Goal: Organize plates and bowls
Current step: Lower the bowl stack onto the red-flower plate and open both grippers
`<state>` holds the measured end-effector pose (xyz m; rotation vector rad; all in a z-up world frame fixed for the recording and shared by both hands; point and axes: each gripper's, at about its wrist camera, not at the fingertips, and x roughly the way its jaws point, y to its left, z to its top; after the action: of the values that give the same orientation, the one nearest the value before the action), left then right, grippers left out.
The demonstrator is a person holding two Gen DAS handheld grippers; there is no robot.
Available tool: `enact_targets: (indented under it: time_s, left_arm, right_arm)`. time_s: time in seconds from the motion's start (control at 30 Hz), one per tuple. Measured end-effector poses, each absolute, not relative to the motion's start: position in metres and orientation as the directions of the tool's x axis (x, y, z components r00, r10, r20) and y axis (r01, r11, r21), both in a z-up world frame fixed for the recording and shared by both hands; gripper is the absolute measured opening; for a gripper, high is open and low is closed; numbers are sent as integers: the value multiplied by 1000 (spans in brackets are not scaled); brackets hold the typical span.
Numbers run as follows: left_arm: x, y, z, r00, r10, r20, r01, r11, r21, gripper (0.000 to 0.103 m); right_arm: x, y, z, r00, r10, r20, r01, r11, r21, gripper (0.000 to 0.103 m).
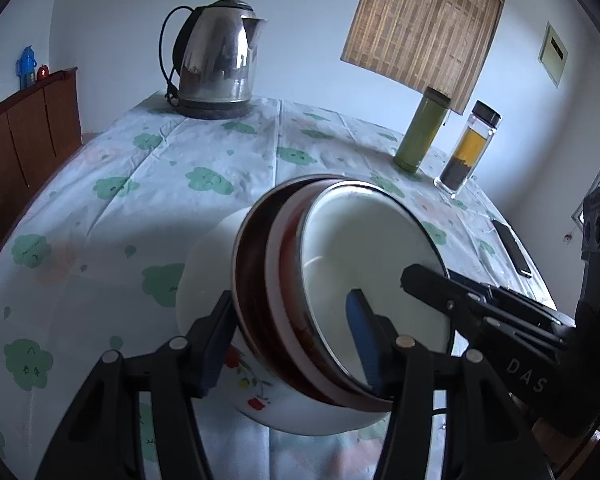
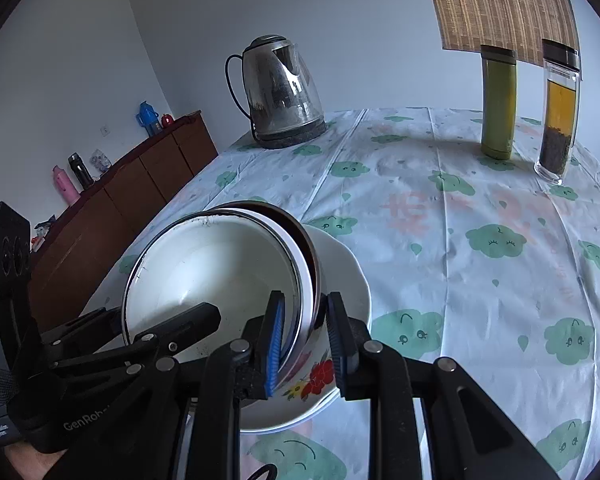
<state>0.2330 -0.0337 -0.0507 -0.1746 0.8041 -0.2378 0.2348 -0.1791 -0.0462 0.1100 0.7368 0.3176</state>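
Observation:
A nested stack of bowls [image 1: 340, 248] is tilted over the cloud-print tablecloth [image 1: 160, 168]. The innermost bowl is white [image 2: 216, 264], with dark red-brown bowls around it and a white flowered bowl [image 1: 252, 384] outermost. My left gripper [image 1: 292, 340] is shut on the stack's near rim, one blue pad inside the white bowl and one outside the flowered bowl. My right gripper [image 2: 306, 336] is shut on the opposite rim the same way, and its black finger [image 1: 424, 280] also shows reaching into the bowl. Whether the stack touches the table is hidden.
A steel kettle [image 1: 216, 60] stands at the table's far side. A green flask [image 1: 420, 128] and a glass tea bottle [image 1: 468, 148] stand at the far right. A dark phone [image 1: 512, 248] lies by the right edge. A wooden cabinet [image 2: 120, 200] runs along the left wall.

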Motion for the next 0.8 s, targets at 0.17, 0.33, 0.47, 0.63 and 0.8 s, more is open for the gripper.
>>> enact_targets:
  time_s: [0.17, 0.33, 0.47, 0.63, 0.8]
  left_arm:
    - [233, -35, -51, 682, -262, -683, 150, 964, -219, 56]
    - [234, -36, -52, 684, -265, -679, 163, 963, -213, 56]
    - [235, -36, -52, 687, -269, -675, 167, 962, -214, 56]
    - [235, -37, -52, 693, -271, -668, 177, 962, -207, 56]
    - [235, -38, -52, 698, -271, -663, 179, 962, -205, 56]
  right_arm:
    - [235, -175, -48, 720, 293, -629, -240, 956, 170, 23]
    - [235, -171, -52, 739, 260, -621, -234, 964, 124, 23]
    - [235, -171, -51, 742, 257, -619, -234, 965, 121, 23]
    - [234, -169, -52, 753, 243, -612, -235, 967, 96, 23]
    - [233, -167, -52, 757, 236, -609, -237, 968, 81, 23]
